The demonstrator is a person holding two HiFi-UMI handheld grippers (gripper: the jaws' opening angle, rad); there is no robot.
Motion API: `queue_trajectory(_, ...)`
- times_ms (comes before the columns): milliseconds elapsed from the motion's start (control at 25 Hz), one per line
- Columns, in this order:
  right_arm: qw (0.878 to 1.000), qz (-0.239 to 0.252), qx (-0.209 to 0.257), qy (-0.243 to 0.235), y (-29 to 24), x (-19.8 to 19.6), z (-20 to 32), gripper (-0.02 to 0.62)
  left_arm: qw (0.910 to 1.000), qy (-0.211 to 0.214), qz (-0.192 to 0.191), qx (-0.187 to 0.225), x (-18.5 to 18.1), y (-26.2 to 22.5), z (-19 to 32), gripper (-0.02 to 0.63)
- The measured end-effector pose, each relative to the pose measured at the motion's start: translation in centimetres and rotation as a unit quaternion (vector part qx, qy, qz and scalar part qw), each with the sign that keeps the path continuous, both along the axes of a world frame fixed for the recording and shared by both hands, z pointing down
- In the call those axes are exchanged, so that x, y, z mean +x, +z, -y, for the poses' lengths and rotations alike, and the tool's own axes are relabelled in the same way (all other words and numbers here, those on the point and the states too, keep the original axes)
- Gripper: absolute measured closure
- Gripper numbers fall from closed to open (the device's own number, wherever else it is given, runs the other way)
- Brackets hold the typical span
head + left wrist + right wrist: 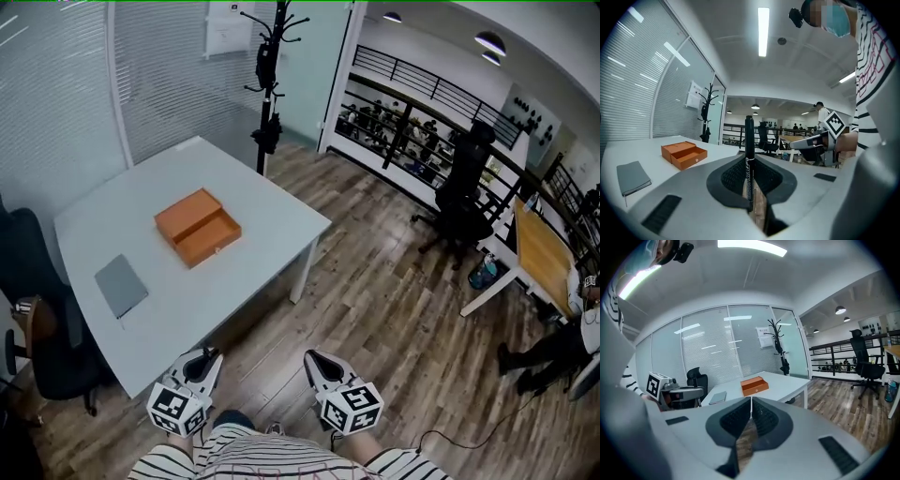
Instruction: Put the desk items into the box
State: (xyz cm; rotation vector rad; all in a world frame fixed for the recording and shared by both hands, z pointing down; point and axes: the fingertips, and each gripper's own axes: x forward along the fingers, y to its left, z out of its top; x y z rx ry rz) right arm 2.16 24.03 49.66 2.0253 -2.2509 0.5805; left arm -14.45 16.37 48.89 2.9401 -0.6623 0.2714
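An orange box (197, 228) with its drawer pulled out sits mid-table on the white table (262, 197); it also shows as the orange box (683, 154) and the orange box (754, 386). A grey notebook (121, 285) lies nearer the table's front left. My left gripper (203, 362) is off the table's near corner, above the floor. The left gripper (749, 158) is shut on a black marker pen (749, 140) that stands upright between the jaws. My right gripper (316, 361) hovers over the floor; the right gripper (751, 400) is shut with nothing in it.
A dark office chair (37, 319) stands at the table's left side. A black coat stand (269, 84) rises behind the table's far corner. To the right are wooden floor (394, 309), another black chair (464, 202) and a wooden desk (544, 253).
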Motion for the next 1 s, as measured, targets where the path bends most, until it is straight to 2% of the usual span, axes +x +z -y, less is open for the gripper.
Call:
queue_trajectory(400, 1.0, 0.013, -0.005, -0.016, 1.2, 2.0, 5.2, 0.568, 0.9996, -0.021, 0.01, -0.016, 1.6, 1.5, 4.9, 0.563)
queue_trajectory(760, 0.999, 0.006, -0.009, -0.031, 1.2, 4.4, 15.2, 0.568, 0.9995, -0.027, 0.0, -0.016, 4.7, 1.2, 14.6, 0.563)
queue_trajectory(1000, 0.999, 0.006, -0.008, -0.039, 1.3, 5.0, 22.0, 0.568, 0.9991, -0.038, 0.001, -0.019, 4.9, 1.4, 21.0, 0.563)
